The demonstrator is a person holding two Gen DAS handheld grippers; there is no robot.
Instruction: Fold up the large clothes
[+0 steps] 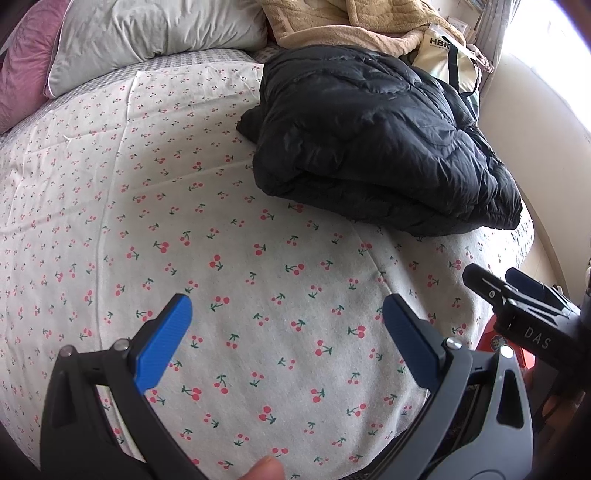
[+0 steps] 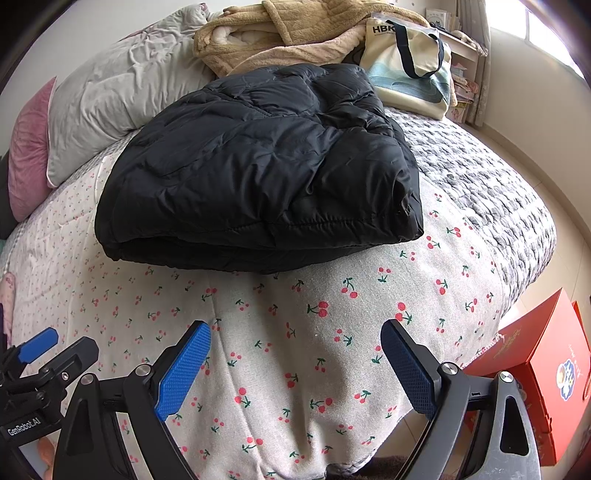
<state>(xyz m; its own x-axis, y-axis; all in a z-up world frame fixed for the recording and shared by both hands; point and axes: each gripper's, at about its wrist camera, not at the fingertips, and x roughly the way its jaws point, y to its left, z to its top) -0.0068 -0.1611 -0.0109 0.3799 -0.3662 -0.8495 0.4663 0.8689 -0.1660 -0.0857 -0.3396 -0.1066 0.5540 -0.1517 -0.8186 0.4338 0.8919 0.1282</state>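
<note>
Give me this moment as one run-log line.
jacket: black puffer jacket folded on bed | left gripper: open, empty | right gripper: open, empty | contact: none | both short of jacket

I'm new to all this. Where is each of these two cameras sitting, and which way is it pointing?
Left wrist view: sits on the left gripper, looking forward over the cherry-print sheet toward the pillow; a fingertip shows at the bottom, the right gripper at right.
Right wrist view: sits on the right gripper, facing the black jacket; the left gripper shows at left.
Both share the bed, folded jacket and tote bag.
</note>
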